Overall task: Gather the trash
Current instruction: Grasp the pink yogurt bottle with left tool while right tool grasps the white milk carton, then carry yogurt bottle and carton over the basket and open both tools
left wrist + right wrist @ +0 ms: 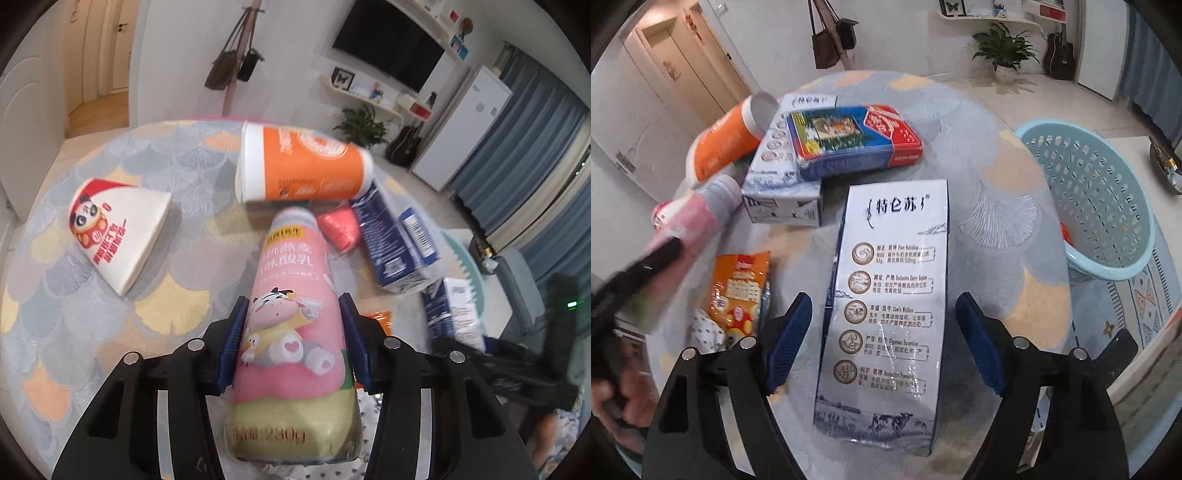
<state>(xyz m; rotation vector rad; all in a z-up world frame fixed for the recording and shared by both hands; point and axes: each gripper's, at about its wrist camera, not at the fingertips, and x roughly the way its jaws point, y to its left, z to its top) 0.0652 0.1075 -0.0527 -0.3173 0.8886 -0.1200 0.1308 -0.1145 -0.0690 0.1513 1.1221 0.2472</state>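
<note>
A pink yogurt bottle [291,295] sits between the blue pads of my left gripper [294,325], which is shut on its middle, cap pointing away. In the right wrist view the same bottle [698,210] shows blurred at the left, in the left gripper [646,266]. My right gripper [884,306] stands open astride a white and blue milk carton [886,314] that lies flat on the table, with a gap on each side. An orange paper cup [306,166] lies on its side beyond the bottle.
A round table [997,184] with scallop-patterned cloth carries a flattened panda cup [114,229], a second milk carton [783,184] under a blue and red packet [853,136], and an orange snack bag [738,291]. A light blue basket [1089,203] stands right of the table.
</note>
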